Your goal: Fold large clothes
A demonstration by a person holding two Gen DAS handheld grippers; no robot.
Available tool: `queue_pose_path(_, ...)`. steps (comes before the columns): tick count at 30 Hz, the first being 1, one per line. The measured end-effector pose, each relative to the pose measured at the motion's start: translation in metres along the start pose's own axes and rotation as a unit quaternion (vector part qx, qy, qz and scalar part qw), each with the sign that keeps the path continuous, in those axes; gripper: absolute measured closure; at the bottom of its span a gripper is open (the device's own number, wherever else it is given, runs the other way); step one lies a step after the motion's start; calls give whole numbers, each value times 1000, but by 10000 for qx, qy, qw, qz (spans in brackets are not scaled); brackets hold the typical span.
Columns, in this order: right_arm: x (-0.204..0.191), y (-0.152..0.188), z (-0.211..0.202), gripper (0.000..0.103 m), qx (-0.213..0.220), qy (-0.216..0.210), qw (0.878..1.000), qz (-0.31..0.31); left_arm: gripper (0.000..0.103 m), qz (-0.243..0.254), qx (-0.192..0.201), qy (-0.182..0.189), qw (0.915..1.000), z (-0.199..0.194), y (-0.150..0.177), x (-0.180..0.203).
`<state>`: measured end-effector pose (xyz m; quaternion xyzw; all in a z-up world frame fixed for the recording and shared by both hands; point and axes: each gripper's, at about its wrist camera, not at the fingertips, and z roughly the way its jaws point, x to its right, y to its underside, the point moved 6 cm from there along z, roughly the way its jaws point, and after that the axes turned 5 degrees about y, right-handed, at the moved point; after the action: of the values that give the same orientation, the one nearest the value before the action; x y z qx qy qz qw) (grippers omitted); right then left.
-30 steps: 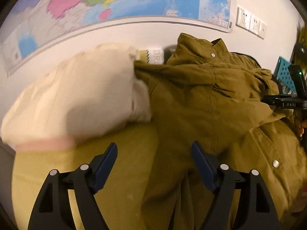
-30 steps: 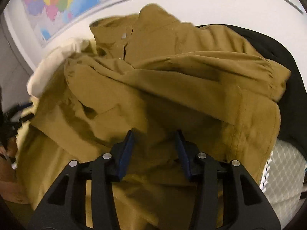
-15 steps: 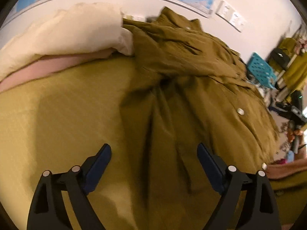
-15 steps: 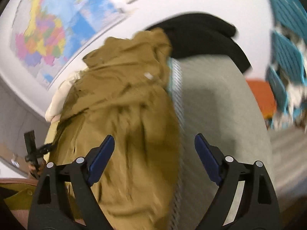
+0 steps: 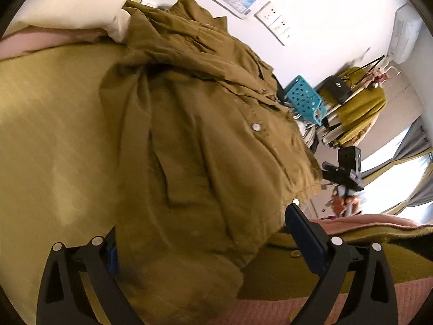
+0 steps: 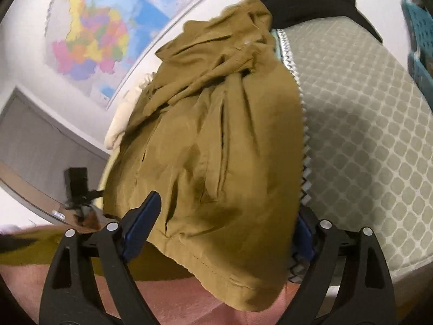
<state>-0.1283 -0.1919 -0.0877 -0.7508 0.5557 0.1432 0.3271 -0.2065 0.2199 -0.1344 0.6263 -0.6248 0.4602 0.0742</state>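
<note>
Room: white wall with one coloured map (image 6: pixel 92 29) at 10 o'clock in the right wrist view; in the left wrist view only its blue lower edge shows at 12 o'clock, beside one bank of white wall sockets (image 5: pixel 274 23).
Surface: bed with an olive-yellow sheet (image 5: pixel 51 140) filling 9 o'clock of the left wrist view; one grey patterned mattress cover (image 6: pixel 362 124) at 3 o'clock of the right wrist view.
Garment: one olive-brown button shirt (image 5: pixel 205 146), crumpled and lying lengthwise on the bed, collar toward 12 o'clock, hem toward 6 o'clock; two pale snap buttons visible.
Pillow: one cream pillow (image 5: pixel 73 2) at 11 o'clock, touching the shirt's upper part.
Dark cloth: one black piece (image 6: pixel 305 2) at 1 o'clock, past the shirt's collar.
Basket: one turquoise perforated basket (image 5: pixel 304 98) at 2 o'clock.
Left gripper (image 5: pixel 200 241): jaws spread wide, having just been opening; shirt hem lies between them, pads not pressing it.
Right gripper (image 6: pixel 224 233): jaws spread wide, having just been opening; shirt hem lies between them, unpinched.
Writing: none legible; map lettering too blurred.
</note>
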Motion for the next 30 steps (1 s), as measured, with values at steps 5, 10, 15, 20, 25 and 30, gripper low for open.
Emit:
queue_pose_path(5,-17,11,6,16,66,-368,9992,-149,7,62,33,-68,10000,11,0,10)
queue_pose_path(10,-14,12,18,65,-29,-600,9981,126,51,274,270,-943,9948,24,-5,13)
queue_pose_path(15,-13,9,9,90,260,-1113,9918,579,95,-413,348,-1092,9926,12,-14,-4)
queue_pose_path(20,-61,-8,-28,92,880,-1615,9828,150,95,-339,778,-685,9940,-22,-33,20)
queue_pose_path(25,-91,-10,-78,93,1438,-2064,9673,-312,95,-29,1021,-251,9945,-60,-34,44)
queue_pose_path(30,-66,4,-56,90,957,-1782,9793,-32,88,-97,567,-382,9976,-50,-12,23)
